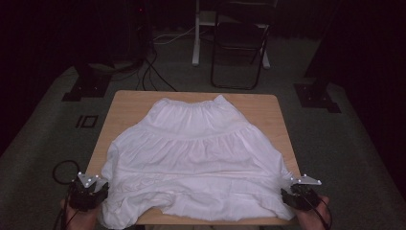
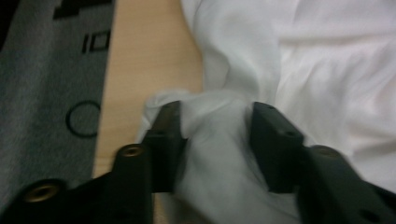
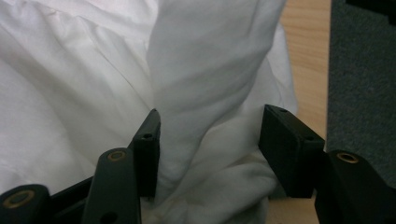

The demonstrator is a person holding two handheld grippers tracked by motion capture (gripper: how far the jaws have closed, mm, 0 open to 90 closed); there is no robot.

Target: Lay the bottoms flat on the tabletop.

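Skirt (image 2: 219, 154) between both half-open jaws

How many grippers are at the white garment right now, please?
2: the left gripper at the near left hem corner of the white garment, and the right gripper at its near right corner, each with fabric between its jaws.

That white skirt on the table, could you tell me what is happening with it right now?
A person works a white gathered cotton skirt spread flat on a light wooden table. The left gripper and right gripper sit at the two near hem corners, each with bunched fabric between its fingers, jaws partly apart. Nothing is lifted yet.
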